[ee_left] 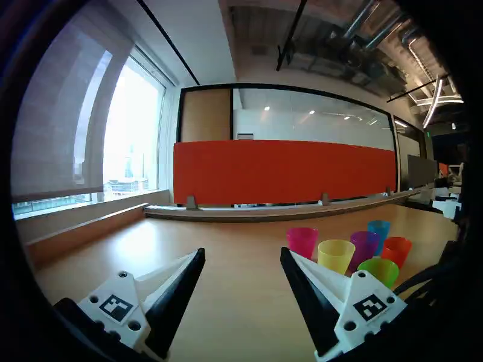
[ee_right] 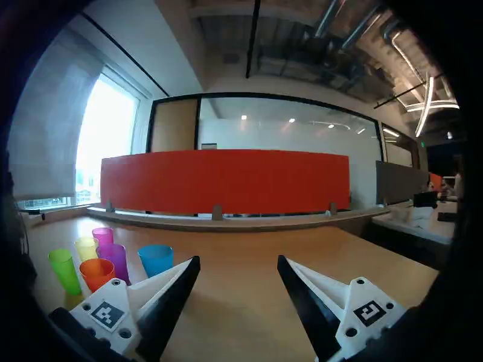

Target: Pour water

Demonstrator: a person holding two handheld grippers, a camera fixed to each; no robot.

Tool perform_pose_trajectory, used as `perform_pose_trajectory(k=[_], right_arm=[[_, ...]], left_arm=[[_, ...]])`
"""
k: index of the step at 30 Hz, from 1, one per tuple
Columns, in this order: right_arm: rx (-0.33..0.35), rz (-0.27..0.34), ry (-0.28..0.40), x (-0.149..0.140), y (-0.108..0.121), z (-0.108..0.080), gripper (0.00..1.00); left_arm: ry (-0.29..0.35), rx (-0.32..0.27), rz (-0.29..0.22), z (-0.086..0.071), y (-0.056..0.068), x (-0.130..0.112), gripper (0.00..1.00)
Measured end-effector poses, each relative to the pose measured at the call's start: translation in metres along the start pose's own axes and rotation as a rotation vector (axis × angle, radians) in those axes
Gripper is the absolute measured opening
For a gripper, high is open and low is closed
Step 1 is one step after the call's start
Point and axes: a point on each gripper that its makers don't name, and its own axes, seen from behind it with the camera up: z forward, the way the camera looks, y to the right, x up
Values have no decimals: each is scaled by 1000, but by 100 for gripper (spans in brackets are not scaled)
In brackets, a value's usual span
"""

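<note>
Left gripper (ee_left: 242,252): black-edged white fingers spread wide apart, with bare wood showing in the gap.
Right gripper (ee_right: 238,259): fingers likewise held well apart, clamped on nothing, the desk top visible between them.
Marker tags (ee_left: 116,306): a square black-and-white tag sits on the base of each finger.
Desk (ee_left: 241,289): light wooden top, running back to a raised ledge.
Pink cup (ee_left: 302,241): upright on the desk, the cup closest to the left gripper's right finger, just beyond its tip.
Yellow cup (ee_left: 335,254): upright, just beside the pink one and nearer the camera.
Purple cup (ee_left: 364,247): upright behind the yellow, in the middle of the group.
Blue cup (ee_left: 379,232): upright at the back of the group. In the right gripper view it stands nearest that gripper's left fingertip.
Orange cup (ee_left: 396,250): upright on the far right of the group.
Green cup (ee_left: 379,271): upright, nearest the camera, its lower part hidden by the finger.
Cup contents: cannot tell from this low angle.
Group as seen from the right gripper view: to the left, beyond the left finger.
Orange partition (ee_left: 284,172): stands along the ledge, with a glass wall (ee_left: 314,123) behind it.
Window (ee_left: 130,139): bright, on the left — a roller blind (ee_left: 54,139) is drawn partway down.
</note>
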Motion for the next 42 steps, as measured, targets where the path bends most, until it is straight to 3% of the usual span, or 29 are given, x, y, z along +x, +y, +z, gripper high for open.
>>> perform_pose_trajectory(k=[5, 11, 18, 26, 42], right_arm=[[10, 0, 14, 28, -5, 0, 99], [16, -13, 13, 52, -8, -1, 99], [35, -19, -5, 66, -12, -4, 99], [75, -68, -37, 72, -19, -4, 99], [259, -121, -120, 72, -52, -2, 99]], left_arm=[[0, -16, 19, -1, 4, 11, 92], [10, -40, -4, -1, 10, 35, 92], [9, -64, -28, -2, 12, 57, 92], [-19, -102, -3, -1, 18, 66, 92], [-116, -257, 43, -7, 51, 66, 92]])
